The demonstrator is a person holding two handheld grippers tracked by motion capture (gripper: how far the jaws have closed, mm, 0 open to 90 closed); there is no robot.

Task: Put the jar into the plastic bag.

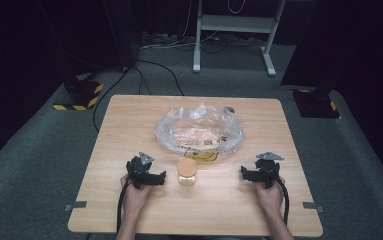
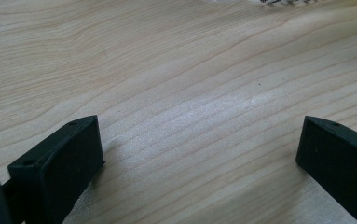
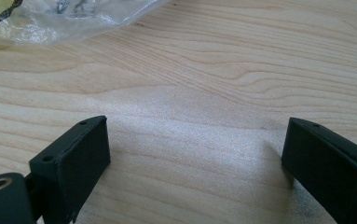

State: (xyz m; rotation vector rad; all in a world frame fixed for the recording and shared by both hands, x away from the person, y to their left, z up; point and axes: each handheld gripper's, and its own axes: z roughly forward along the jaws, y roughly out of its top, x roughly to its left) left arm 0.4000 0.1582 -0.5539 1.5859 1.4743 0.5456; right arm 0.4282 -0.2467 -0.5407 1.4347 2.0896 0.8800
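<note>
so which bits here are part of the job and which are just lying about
In the job:
- small jar with cork lid, on the table between the two claws
- clear plastic bag behind it
- left claw and right claw, both open

Lying about:
- white desk frame on the floor beyond
- floor cables

A small clear glass jar with a round cork lid (image 1: 187,171) stands upright near the front middle of the light wooden table, lid seemingly seated. Just behind it, nearly touching, lies a crumpled clear plastic bag (image 1: 199,131), flat on the table, with printed contents too blurred to identify.
</note>
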